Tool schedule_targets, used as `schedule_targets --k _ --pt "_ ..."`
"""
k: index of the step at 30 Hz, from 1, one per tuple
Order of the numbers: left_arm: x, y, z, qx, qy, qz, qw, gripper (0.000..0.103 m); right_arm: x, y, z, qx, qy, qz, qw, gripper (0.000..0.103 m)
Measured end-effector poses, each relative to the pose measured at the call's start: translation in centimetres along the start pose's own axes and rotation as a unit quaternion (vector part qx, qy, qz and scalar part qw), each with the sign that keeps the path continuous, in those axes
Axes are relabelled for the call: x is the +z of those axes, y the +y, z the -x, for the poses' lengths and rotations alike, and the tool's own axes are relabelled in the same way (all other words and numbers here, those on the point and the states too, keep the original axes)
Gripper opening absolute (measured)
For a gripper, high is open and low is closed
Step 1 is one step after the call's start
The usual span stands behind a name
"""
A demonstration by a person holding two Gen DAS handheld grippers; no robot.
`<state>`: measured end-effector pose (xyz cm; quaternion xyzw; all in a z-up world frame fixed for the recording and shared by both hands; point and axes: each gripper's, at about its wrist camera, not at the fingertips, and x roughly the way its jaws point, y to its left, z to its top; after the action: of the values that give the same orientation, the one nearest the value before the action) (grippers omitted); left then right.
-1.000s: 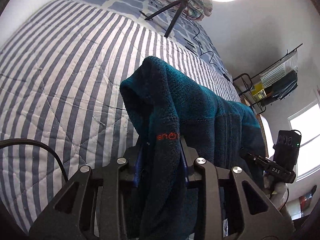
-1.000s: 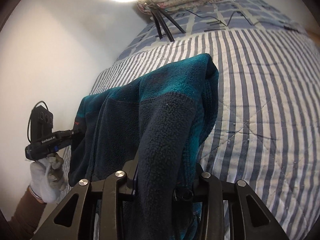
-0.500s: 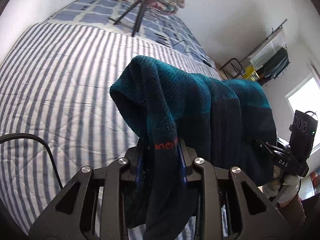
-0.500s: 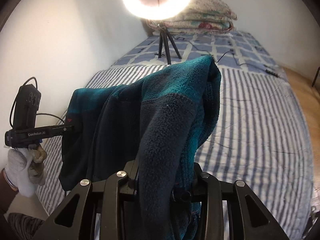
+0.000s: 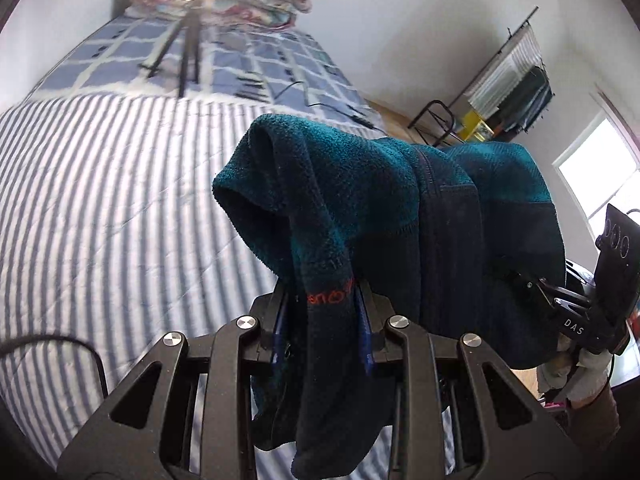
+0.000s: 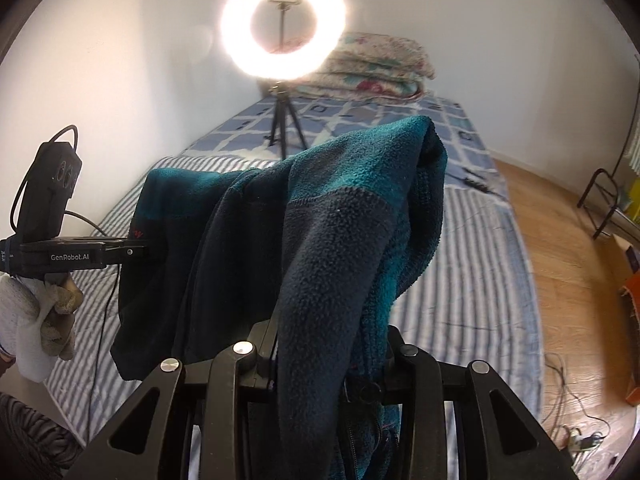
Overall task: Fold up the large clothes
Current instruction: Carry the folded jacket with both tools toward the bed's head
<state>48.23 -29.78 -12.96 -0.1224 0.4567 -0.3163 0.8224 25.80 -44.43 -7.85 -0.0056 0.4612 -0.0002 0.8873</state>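
I have the fleece jacket (image 5: 400,208) lifted clear above the striped bed (image 5: 100,220), stretched between both tools. It is thick pile, teal across the top and dark navy below, with orange lettering at one hem. My left gripper (image 5: 322,312) and right gripper (image 6: 328,344) are each clamped narrowly on bunched fleece

The fleece (image 6: 328,240) hangs between 2 hand-held grippers, above the bed (image 6: 472,280); a tripod (image 6: 284,128) stands on the bed, folded blankets (image 6: 376,68) behind it.
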Motion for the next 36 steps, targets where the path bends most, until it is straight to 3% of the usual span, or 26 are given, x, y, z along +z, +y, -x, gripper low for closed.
schedule_targets --k 8,14,24,36 --pt "4.0 -5.0 -5.5 -0.012 -0.001 -0.040 0.9991 0.027 1.6 -5.7 -0.1 -0.038 -0.007 -0.020 0.999 0.033" --pt "8.5 -6.9 -11.1 -0.028 -0.005 -0.056 0.9980 0.027 4.3 -11.1 -2.5 -0.064 -0.013 -0.039 0.997 0.033" --pt "17.2 -9.0 -21.1 -0.045 -0.013 -0.053 0.9975 0.026 10.6 -19.8 -9.2 -0.096 -0.014 -0.067 0.993 0.033" --pt "21.2 -8.2 -29.9 -0.044 -0.001 -0.032 0.9985 0.026 13.7 -27.0 -18.8 -0.092 0.009 -0.088 0.992 0.033"
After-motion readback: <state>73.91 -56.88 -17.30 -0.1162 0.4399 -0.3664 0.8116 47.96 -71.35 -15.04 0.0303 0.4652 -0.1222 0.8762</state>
